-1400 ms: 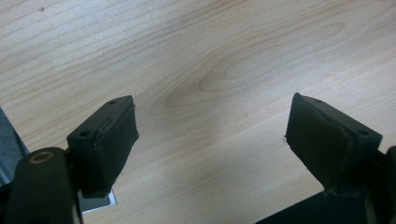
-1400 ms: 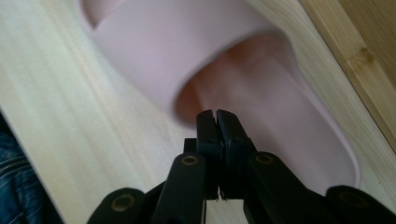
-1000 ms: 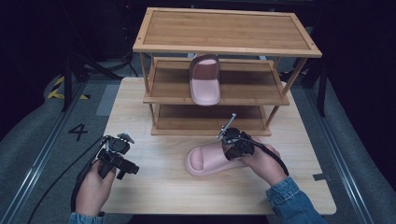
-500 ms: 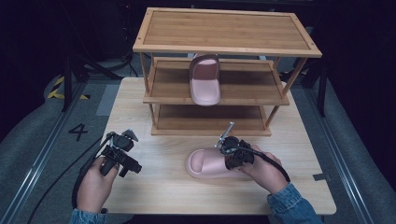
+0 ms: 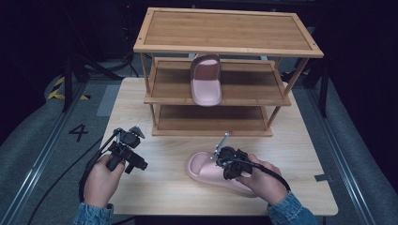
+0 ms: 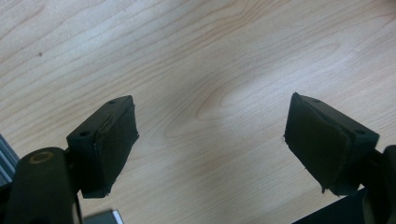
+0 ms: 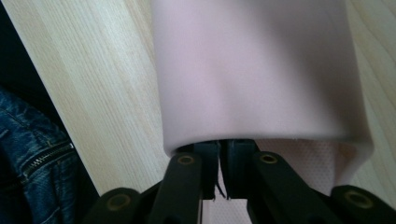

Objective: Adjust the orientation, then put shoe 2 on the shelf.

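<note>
A pale wooden desk (image 5: 155,187) stands in a dark room, on grey floor (image 5: 28,154) marked with a 4 (image 5: 78,132) and yellow-black tape (image 5: 58,89). At the desk's far side sits a 3-tier wooden rack (image 5: 225,33), with 1 pink slipper (image 5: 205,86) on its middle shelf, toe pointing away.

A second pink slipper (image 5: 206,168) lies on the desk in front of the rack, near the right, smooth and matte with a broad strap and a dotted insole. The right gripper (image 7: 219,170) reaches in under the strap from behind; its fingers (image 7: 236,161) stand narrow, nearly together, having just been opening slightly, with nothing between them. The left gripper (image 6: 210,144) hovers over bare desk at the left, fingers (image 6: 109,140) spread wide, holding nothing.
</note>
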The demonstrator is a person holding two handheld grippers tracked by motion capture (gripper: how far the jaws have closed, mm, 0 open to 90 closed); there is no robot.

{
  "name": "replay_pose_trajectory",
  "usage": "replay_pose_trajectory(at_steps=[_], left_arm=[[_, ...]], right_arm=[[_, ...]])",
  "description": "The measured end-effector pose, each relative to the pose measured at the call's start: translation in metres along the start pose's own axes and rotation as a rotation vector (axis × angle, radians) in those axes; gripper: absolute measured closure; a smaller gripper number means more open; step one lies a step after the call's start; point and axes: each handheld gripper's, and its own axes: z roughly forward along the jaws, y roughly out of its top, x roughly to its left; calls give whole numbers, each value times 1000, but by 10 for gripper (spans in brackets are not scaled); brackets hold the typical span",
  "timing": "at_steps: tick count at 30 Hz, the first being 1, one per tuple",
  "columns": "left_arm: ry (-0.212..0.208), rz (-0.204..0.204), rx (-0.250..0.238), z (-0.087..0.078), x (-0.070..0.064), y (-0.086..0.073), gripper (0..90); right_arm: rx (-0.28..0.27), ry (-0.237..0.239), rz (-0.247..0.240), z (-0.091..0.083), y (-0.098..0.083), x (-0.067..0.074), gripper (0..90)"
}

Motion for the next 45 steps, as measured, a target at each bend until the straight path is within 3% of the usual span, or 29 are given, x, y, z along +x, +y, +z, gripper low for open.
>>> replay_pose_trajectory(at_steps=[2,5,9,14,21,23,25,30,38,45], left_arm=[[2,8,2,1,-1,2,172],[5,26,17,3,-1,7,172],[17,38,22,4,-3,12,178],[15,56,18,3,-7,17,174],[14,63,21,2,-8,18,173],[19,62,17,2,-9,18,175],[17,69,19,2,-9,18,173],[16,63,25,1,-8,16,176],[7,44,16,-7,-5,14,175],[10,65,16,-7,-4,16,173]], right_arm=[[1,-26,16,-3,-3,-1,809],[-2,-22,44,-11,-8,-1,765],[-10,-30,41,-21,-15,4,704],[-17,2,27,-24,-18,11,666],[-2,-3,-22,-4,-5,16,692],[-8,11,-32,2,-2,16,721],[4,-3,-36,6,0,15,764],[-1,-12,-53,7,2,17,806],[-29,7,-42,-3,0,14,821],[-58,-7,-33,-32,-1,11,818]])
